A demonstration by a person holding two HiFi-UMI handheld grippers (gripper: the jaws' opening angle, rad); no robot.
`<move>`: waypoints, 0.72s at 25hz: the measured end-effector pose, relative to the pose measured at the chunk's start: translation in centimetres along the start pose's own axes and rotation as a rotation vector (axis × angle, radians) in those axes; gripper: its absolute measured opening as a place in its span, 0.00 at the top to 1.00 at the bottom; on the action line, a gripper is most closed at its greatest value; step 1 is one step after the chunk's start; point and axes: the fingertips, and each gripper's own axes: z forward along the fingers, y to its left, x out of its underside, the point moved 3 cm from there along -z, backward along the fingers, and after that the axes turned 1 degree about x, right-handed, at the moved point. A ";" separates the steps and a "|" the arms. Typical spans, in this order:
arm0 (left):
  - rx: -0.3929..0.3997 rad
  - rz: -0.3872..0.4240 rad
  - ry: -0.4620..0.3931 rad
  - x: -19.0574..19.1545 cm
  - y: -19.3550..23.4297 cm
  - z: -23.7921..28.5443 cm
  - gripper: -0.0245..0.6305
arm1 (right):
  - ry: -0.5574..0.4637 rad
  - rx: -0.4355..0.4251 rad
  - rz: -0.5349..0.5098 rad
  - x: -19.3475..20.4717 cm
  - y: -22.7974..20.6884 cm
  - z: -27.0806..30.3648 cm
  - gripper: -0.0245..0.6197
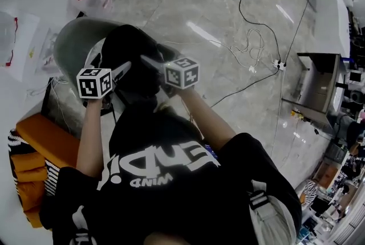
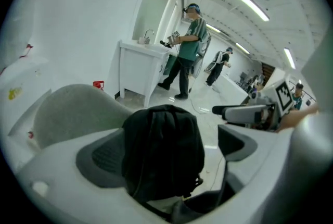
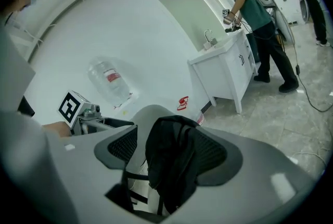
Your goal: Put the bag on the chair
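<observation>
Black bag [image 1: 134, 56] sits on the grey chair [image 1: 77, 39], slumped upright in front of the curved back. Can't tell if it leans on the back. Placement looks done.

Left claw [image 2: 169, 145]: jaws spread wide, pads off the bag, which only shows in the gap between them, further off. Gripping nothing. Right claw [image 3: 169, 152]: same, jaws wide apart, bag in line beyond them, nothing pinched. In the head view both claws hang just above and in front of the bag.

Handling, my guess: soft cloth, floppy, folds and sags under its own weight, probably light to middling, not fragile, not slippery. The body would bunch up in a pinch, so it's better to take the top fold or a strap. Thin dark straps hang at the front in the right gripper view. Two claws on the top edge would keep it from tipping.

Count: one bag, one chair, two claws with one marker cube [image 1: 94, 83] each, one white cabinet [image 2: 136, 69] with a tap, two people standing far back, loose cables [image 1: 251, 47] on the floor.
</observation>
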 end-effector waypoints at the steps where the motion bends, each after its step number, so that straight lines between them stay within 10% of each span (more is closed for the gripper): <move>1: 0.006 0.002 -0.013 -0.1 -0.6 -0.8 0.11 | -0.004 -0.007 -0.010 -0.1 0.7 -0.6 0.44; 13: 0.122 0.062 -0.187 -0.4 -9.6 -10.1 0.12 | -0.115 -0.097 -0.140 -1.0 8.4 -10.6 0.47; 18: 0.107 0.087 -0.274 0.4 -12.0 -13.9 0.43 | -0.167 -0.097 -0.200 -0.6 10.1 -15.9 0.58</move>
